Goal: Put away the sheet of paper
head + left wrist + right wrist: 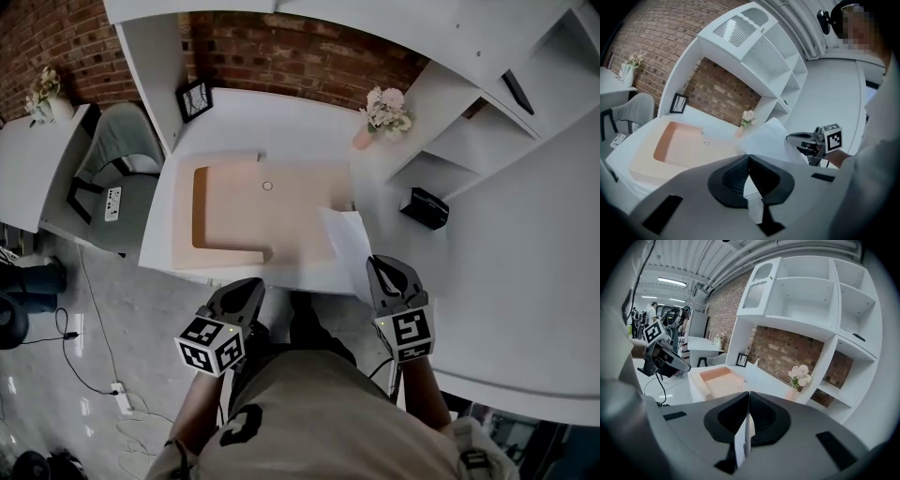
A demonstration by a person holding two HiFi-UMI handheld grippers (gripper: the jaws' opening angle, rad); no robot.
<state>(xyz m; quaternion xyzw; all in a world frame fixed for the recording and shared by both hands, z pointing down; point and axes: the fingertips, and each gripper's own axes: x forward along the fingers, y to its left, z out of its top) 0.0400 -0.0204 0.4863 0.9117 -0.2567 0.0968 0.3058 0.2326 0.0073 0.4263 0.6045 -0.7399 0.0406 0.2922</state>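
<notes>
The white sheet of paper (345,240) hangs over the desk's front right part, its near corner pinched in my right gripper (386,274), which is shut on it. In the right gripper view the sheet (742,439) shows edge-on between the closed jaws of that gripper (749,395). My left gripper (247,292) is at the desk's front edge, left of the paper, shut with nothing in it. In the left gripper view, the closed left gripper (749,157) has the sheet (765,139) and the right gripper (793,138) beyond it.
A peach desk mat (253,220) with a small ring (267,186) on it covers the white desk (281,122). A picture frame (194,99), a flower vase (382,116) and a black box (424,207) stand near the back and right. White shelves (487,122) rise at right; a grey chair (117,155) is at left.
</notes>
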